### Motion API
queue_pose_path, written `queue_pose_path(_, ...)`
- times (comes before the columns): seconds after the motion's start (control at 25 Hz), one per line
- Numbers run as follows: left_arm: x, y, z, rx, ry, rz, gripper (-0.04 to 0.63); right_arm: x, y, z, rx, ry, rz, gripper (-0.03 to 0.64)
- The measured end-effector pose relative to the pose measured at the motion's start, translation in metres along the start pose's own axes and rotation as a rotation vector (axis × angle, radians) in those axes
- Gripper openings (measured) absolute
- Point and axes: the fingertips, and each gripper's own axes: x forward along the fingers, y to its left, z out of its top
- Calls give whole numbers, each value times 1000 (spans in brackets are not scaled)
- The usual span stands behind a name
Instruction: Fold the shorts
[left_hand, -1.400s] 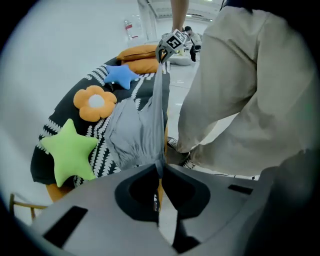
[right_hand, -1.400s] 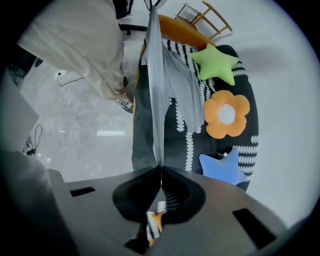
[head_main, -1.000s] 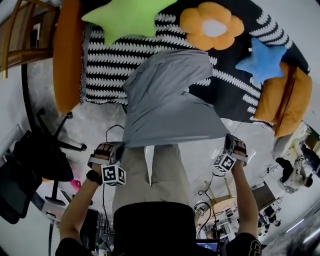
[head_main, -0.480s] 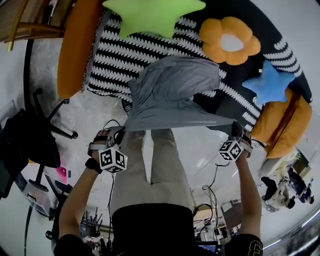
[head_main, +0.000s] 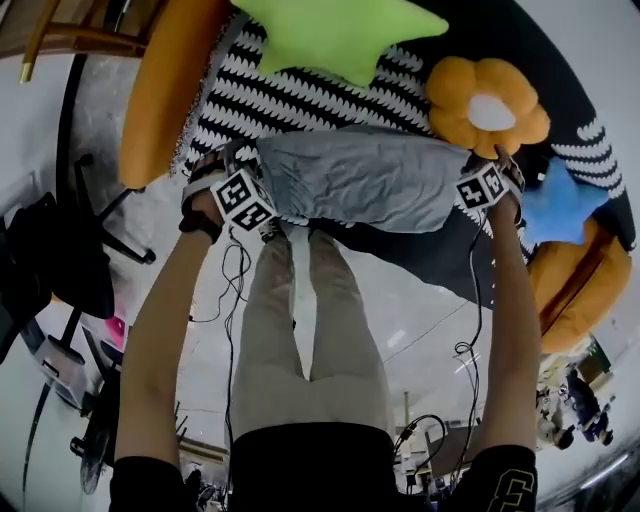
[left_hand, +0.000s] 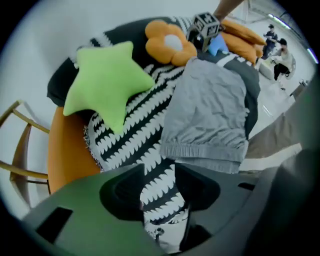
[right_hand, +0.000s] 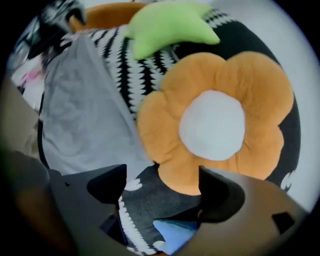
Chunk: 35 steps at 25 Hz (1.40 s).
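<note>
The grey fabric shorts (head_main: 360, 180) lay on the black-and-white patterned blanket (head_main: 320, 95). The left gripper (left_hand: 159, 192) and right gripper (right_hand: 161, 192) had just been opening, jaws apart with nothing gripped between them.

head: overhead, looking down | gripper views: low, close, facing across | shared: shorts (head_main: 360, 180)
</note>
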Motion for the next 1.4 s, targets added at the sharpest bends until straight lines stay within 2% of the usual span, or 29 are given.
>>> queue_pose_path(0.04, 10, 11, -4, -30, 55, -6, 204, 1, -9, 13, 85, 3, 17, 472)
queue_pose_path(0.12, 15, 27, -5, -115, 99, -35, 209, -11, -31, 37, 195, -39, -19, 461)
queue_pose_path(0.24, 6, 25, -5, -251, 56, -75, 210, -34, -41, 51, 237, -166, -90, 438)
queue_pose_path(0.36, -16, -8, -18, -325, -5, -133, 210, -57, 2, 28, 287, -221, -63, 412)
queue_pose_path(0.44, -32, -32, -25, -295, -41, -163, 209, -75, 46, 2, 417, -236, -7, 396)
queue_pose_path(0.48, -39, -39, -26, -264, -58, -165, 204, -85, 69, -12, 541, -252, 26, 366)
queue_pose_path(0.56, -49, -51, -30, -216, -87, -155, 144, -112, 112, -36, 844, -286, 95, 310)
queue_pose_path(0.6, -55, -58, -31, -210, -102, -152, 120, -128, 132, -45, 967, -296, 115, 259)
queue_pose_path(0.68, -75, -62, -22, -217, -179, -125, 97, -165, 158, -54, 1110, -327, 89, 174)
queue_pose_path(0.72, -93, -53, -8, -219, -253, -81, 80, -185, 161, -54, 1146, -355, 46, 106)
queue_pose_path(0.76, -119, -40, 11, -215, -336, -26, 27, -209, 163, -53, 1172, -390, 8, 17)
queue_pose_path(0.84, -188, -18, 47, -191, -476, 56, 15, -262, 176, -52, 1210, -445, 8, 16)
queue_pose_path(0.92, -263, 5, 77, -183, -589, 88, 15, -318, 190, -49, 1236, -470, 39, 15)
queue_pose_path(1.0, -332, 30, 100, -197, -683, 90, 14, -373, 185, -45, 1259, -503, 24, 15)
queue_pose_path(1.08, -387, 41, 120, -171, -742, 66, 14, -419, 169, -50, 1292, -541, -18, 15)
queue_pose_path(1.24, -463, 42, 151, 56, -811, 10, 14, -481, 150, -64, 1387, -578, -54, 15)
queue_pose_path(1.4, -482, 49, 189, 251, -842, -36, 14, -503, 146, -82, 1459, -532, -88, 15)
